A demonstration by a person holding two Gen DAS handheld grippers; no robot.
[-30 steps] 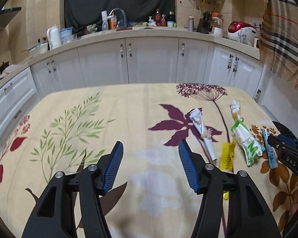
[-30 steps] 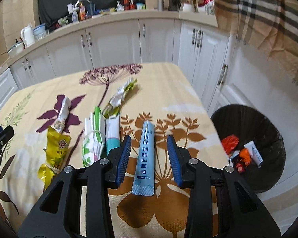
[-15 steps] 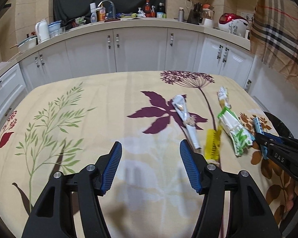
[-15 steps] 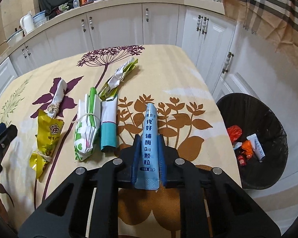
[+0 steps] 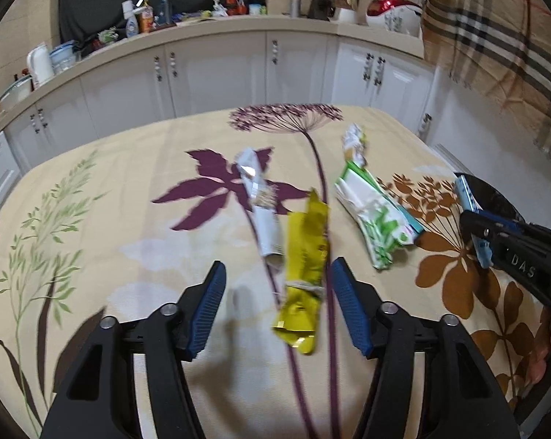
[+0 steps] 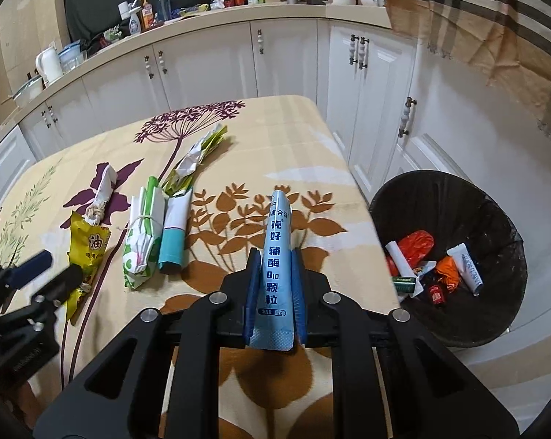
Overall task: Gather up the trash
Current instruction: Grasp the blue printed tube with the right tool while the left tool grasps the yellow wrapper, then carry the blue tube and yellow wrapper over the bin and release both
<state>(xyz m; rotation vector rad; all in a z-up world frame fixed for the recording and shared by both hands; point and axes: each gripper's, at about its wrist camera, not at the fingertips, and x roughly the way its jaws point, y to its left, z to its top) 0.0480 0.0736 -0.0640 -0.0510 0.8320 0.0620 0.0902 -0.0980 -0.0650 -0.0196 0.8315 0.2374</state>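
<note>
Blue sachet grabbed, yellow one waiting

Right hand-held gripper (image 6: 273,285) clamps the blue sachet (image 6: 276,256) above the surface (image 6: 312,168) — left hand-held gripper (image 5: 277,300) spread wide around the yellow packet (image 5: 304,267), bin (image 6: 495,325) nearby.

**Colours and patterns on record**

Tablecloth (image 6: 323,139): cream ground, printed with purple flower heads, brown leaf sprays and green fern fronds. Blue sachet (image 6: 275,267): light blue with dark blue characters. Yellow packet (image 5: 304,256): mustard yellow. Tied wrapper (image 6: 143,241): white with green leaf print. Paper tube (image 6: 172,234): white upper half, teal lower half. Silver wrapper (image 5: 259,197): metallic grey-white. Trash bin (image 6: 495,314): black, its contents orange, red and white. Left gripper (image 5: 275,303) and right gripper (image 6: 273,285): black frames, blue ribbed pads. Cabinets (image 5: 216,73): white. Curtain (image 6: 487,11): tan plaid with dark and white stripes.
</note>
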